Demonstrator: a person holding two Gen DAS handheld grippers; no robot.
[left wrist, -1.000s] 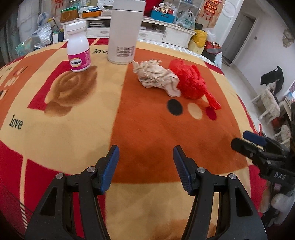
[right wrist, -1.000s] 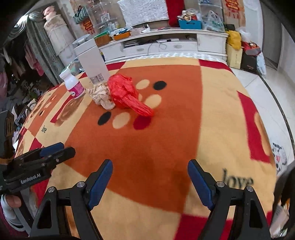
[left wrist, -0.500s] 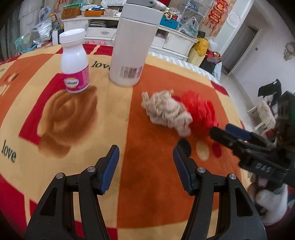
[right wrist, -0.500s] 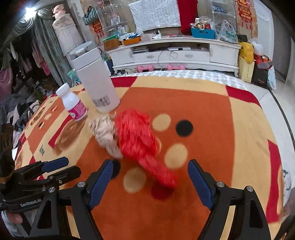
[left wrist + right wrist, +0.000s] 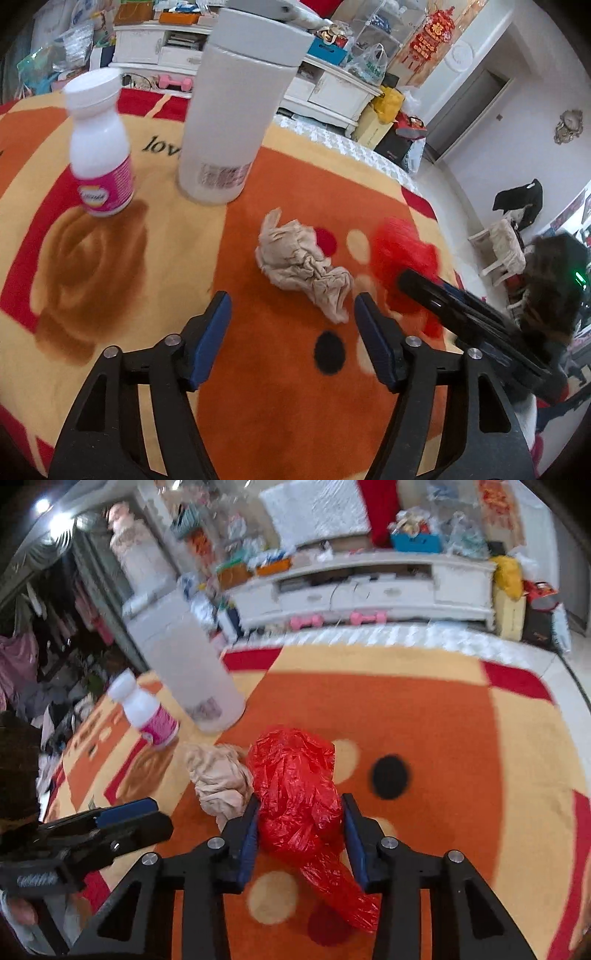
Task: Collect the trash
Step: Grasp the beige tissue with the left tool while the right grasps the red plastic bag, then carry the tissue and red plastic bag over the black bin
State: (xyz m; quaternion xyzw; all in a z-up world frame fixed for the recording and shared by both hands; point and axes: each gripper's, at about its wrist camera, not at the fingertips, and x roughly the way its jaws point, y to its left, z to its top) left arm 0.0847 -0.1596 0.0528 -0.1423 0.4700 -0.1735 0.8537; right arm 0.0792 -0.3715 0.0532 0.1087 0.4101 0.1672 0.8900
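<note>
Right wrist view: right gripper jaws are closing around the red plastic bag. The bag's bulk sits between the blue pads, which look to be touching its sides; can't confirm a firm pinch yet. The bag's long axis runs roughly along the gripper's pointing line, with the crumpled head ahead of the tips and the twisted tail trailing back under the fingers toward the camera. The beige crumpled wad lies touching the bag on its left. The white cylinder and pill bottle stand farther back left on the patterned blanket. The left gripper shows at the left edge.

Left wrist view: left gripper is spread and opening, with nothing between the pads. The wad lies just ahead of the tips, offset toward the right finger, long axis diagonal from upper left to lower right. The red bag is off to the right with the right gripper's black finger on it.

Judgement: the right hand owns the bag and the left is nearer the wad. The left needs a small shift right and forward to centre the wad before closing.
</note>
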